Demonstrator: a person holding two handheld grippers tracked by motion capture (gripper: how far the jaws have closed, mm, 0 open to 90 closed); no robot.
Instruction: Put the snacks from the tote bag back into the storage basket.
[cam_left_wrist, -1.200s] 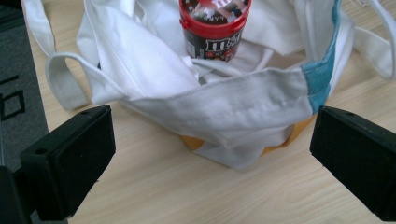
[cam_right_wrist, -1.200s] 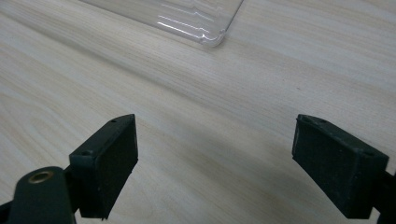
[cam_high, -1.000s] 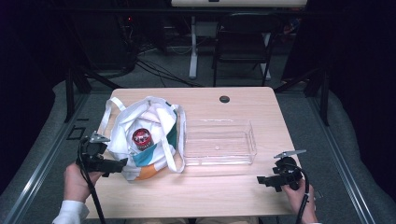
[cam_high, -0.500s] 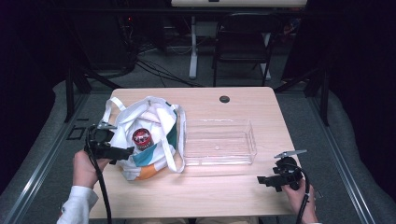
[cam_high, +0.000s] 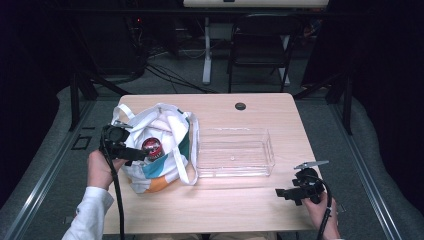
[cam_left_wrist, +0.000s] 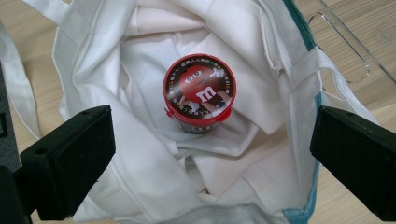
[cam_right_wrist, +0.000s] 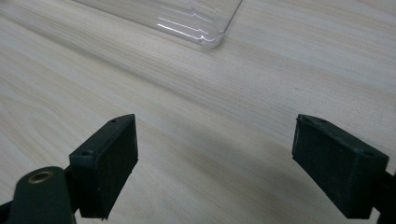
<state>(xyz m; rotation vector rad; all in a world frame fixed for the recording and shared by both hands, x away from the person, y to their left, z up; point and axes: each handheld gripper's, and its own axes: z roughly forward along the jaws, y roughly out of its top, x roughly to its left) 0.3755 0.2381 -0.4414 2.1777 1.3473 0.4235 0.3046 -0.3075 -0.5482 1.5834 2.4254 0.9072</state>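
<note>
A white tote bag (cam_high: 167, 142) with teal and orange patches lies open at the table's left. Inside it stands a small tub with a red candy-branded lid (cam_left_wrist: 200, 89) (cam_high: 152, 148). My left gripper (cam_high: 142, 156) (cam_left_wrist: 210, 154) hovers over the bag's mouth, open, its jaws wide on either side of the tub and above it. My right gripper (cam_high: 282, 192) (cam_right_wrist: 229, 163) is low over the bare wood at the table's front right, open and holding nothing. A clear plastic tray (cam_high: 235, 152) sits empty mid-table; its corner (cam_right_wrist: 205, 32) shows ahead of the right gripper.
The wooden table (cam_high: 240, 215) has a round black cable grommet (cam_high: 240, 106) near its far edge. A folding chair (cam_high: 260, 50) and desk legs stand beyond the table. Dark metal frame rails (cam_high: 45, 170) run along both sides.
My left gripper has moved away from the table's front-left edge and up over the bag's opening, towards the tub. The right gripper has stayed in place.
</note>
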